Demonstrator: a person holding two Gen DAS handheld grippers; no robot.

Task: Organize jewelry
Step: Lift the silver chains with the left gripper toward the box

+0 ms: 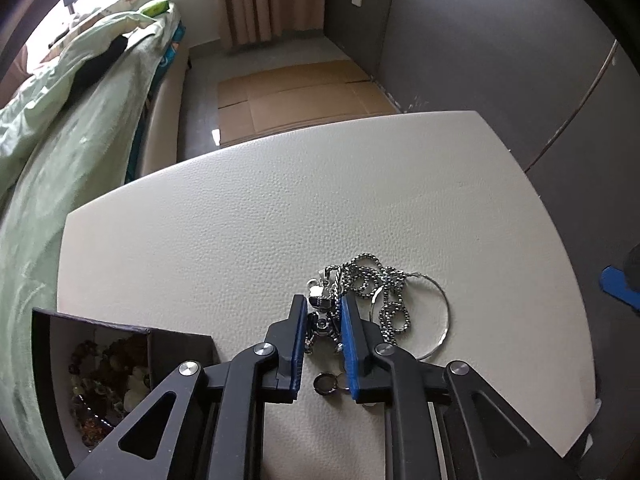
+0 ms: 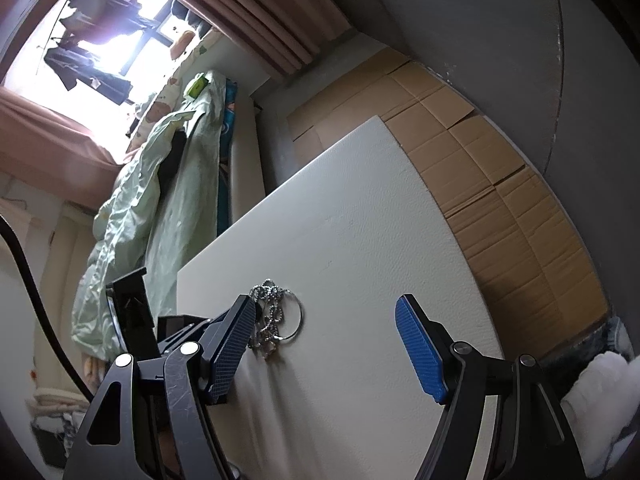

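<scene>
A tangle of silver chain necklace (image 1: 376,284) with a chunky metal pendant (image 1: 322,312) lies on the white table (image 1: 240,220), beside a thin silver hoop (image 1: 438,320) and small rings (image 1: 325,383). My left gripper (image 1: 323,308) has its blue-padded jaws close on either side of the pendant; I cannot tell whether they grip it. A black jewelry box (image 1: 96,360) with beaded pieces stands at the lower left. My right gripper (image 2: 324,312) is wide open above the table, right of the jewelry pile (image 2: 276,316).
A bed with a green quilt (image 1: 60,140) runs along the table's left side. Flattened cardboard (image 1: 304,96) lies on the floor beyond the table. A grey wall (image 1: 500,40) stands at the right. The left gripper's body (image 2: 132,320) shows in the right wrist view.
</scene>
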